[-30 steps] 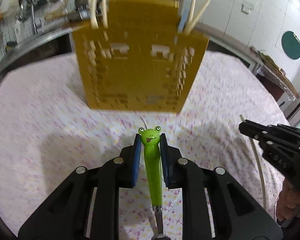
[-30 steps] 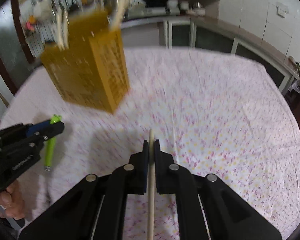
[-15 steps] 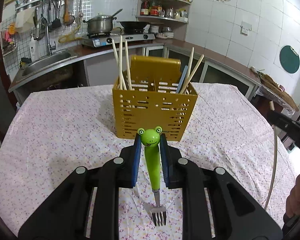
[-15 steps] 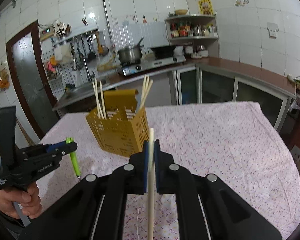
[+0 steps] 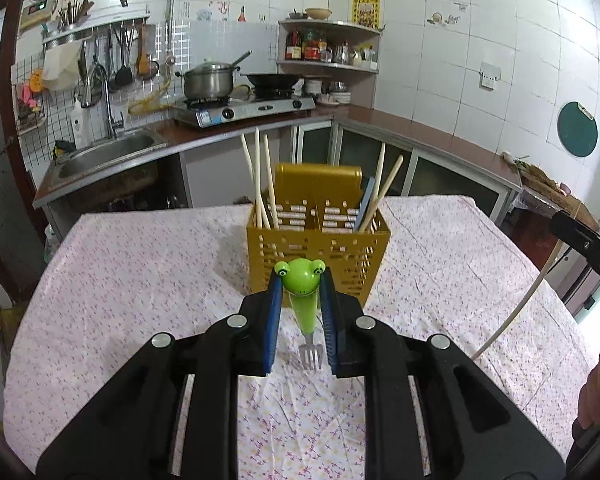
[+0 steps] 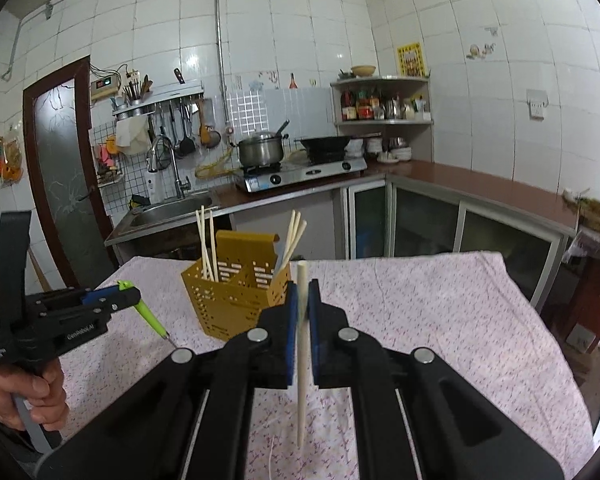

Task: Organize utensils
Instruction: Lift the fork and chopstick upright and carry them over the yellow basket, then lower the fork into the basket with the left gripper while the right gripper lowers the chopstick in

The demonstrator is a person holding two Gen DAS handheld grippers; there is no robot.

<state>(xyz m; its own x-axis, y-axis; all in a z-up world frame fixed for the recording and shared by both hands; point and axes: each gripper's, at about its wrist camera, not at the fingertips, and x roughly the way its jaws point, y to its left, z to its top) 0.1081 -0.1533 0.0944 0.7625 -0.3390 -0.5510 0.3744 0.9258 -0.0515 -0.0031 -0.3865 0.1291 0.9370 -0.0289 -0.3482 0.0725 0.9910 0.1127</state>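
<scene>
My left gripper [image 5: 300,280] is shut on a green frog-handled fork [image 5: 305,304], tines hanging down, held above the table in front of the yellow slotted utensil caddy [image 5: 318,252]. My right gripper [image 6: 303,292] is shut on a pale wooden chopstick [image 6: 302,360] held upright, right of the caddy [image 6: 236,300]. The caddy holds several chopsticks [image 5: 258,184] in its compartments. The left gripper and fork also show in the right wrist view [image 6: 130,294]. The right gripper's tip and the chopstick show at the right edge of the left wrist view [image 5: 572,232].
The caddy stands on a table with a floral pink tablecloth [image 5: 120,280]. Behind the table are a counter with a sink [image 5: 100,156], a gas stove with a pot [image 5: 208,84], and a corner shelf [image 5: 328,60]. A door [image 6: 64,176] is at the left.
Both grippers have risen and pulled back from the caddy, each keeping hold of its utensil. The caddy now looks smaller and farther off.
</scene>
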